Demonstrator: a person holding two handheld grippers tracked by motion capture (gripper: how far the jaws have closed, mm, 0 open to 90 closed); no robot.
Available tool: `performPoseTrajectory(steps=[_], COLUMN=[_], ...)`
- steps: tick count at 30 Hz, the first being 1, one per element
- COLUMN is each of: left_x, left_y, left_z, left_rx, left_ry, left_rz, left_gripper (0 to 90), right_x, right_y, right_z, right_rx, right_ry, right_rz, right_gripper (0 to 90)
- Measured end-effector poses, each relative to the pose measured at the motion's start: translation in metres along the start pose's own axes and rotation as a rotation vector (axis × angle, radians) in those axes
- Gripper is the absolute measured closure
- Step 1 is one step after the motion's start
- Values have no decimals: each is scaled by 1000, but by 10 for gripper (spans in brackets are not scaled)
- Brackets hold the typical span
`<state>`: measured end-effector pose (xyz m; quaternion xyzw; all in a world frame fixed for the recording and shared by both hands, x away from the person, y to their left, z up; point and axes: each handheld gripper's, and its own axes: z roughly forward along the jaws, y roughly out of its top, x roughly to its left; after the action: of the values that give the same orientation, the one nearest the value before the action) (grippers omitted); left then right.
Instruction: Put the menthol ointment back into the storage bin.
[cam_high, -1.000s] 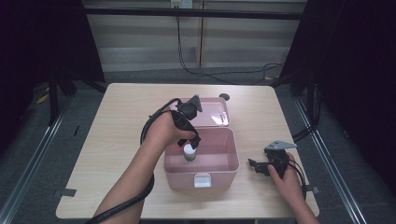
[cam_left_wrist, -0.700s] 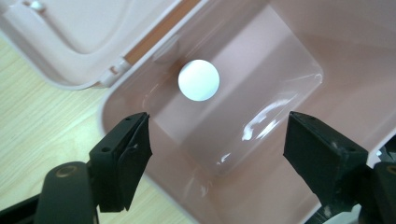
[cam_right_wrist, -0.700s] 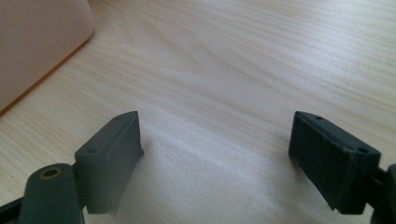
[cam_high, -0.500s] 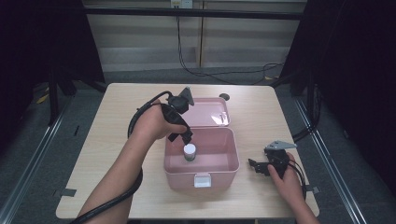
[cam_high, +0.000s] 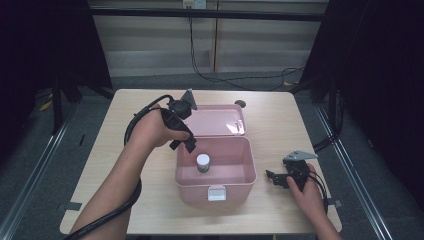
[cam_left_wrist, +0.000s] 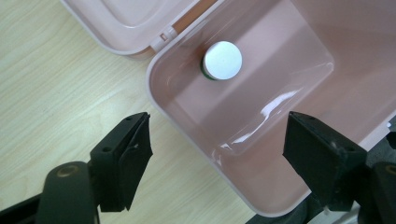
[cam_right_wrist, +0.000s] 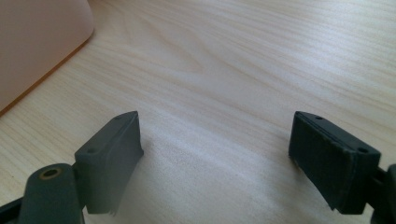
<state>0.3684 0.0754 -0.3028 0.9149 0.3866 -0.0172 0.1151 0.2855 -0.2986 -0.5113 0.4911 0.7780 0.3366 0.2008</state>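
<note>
Box: open pink plastic storage box (cam_high: 216, 172) on the light wooden table (cam_high: 280, 120), lid laid flat behind it.
Bottle: small white-capped bottle (cam_high: 202, 163) upright inside the box, near its left wall.
Left gripper: left gripper (cam_high: 186, 142) above the box's left rim, jaws spread wide, empty.
Right gripper: right gripper (cam_high: 274, 178) low over the table just right of the box, jaws apart, holding nothing.

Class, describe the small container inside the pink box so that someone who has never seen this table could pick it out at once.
Start at the wooden table and find the open pink box near its front edge, with its lid folded back behind it. Inside, near the box's left wall, stands a small bottle. Its round white cap with a green rim beneath sets it apart from all that pink.
</note>
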Motion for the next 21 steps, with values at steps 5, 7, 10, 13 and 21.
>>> performPoseTrajectory(steps=[5,7,10,13,21], left_x=[6,9,13,18,30], left_y=[-5,-7,-12,-16,-28], left_z=[-2,-3,-4,-5,-4], left_rx=[-1,-3,-6,-10,-26], left_ry=[8,4,8,9,2], left_rz=[-15,-17,-26,-34,-53], left_gripper=[232,232,232,232,232], right_x=[0,0,0,0,0], right_y=[0,0,0,0,0], right_z=[0,0,0,0,0], right_rx=[0,0,0,0,0], right_ry=[0,0,0,0,0], right_rz=[0,-1,0,0,-2], right_gripper=[168,168,168,168,168])
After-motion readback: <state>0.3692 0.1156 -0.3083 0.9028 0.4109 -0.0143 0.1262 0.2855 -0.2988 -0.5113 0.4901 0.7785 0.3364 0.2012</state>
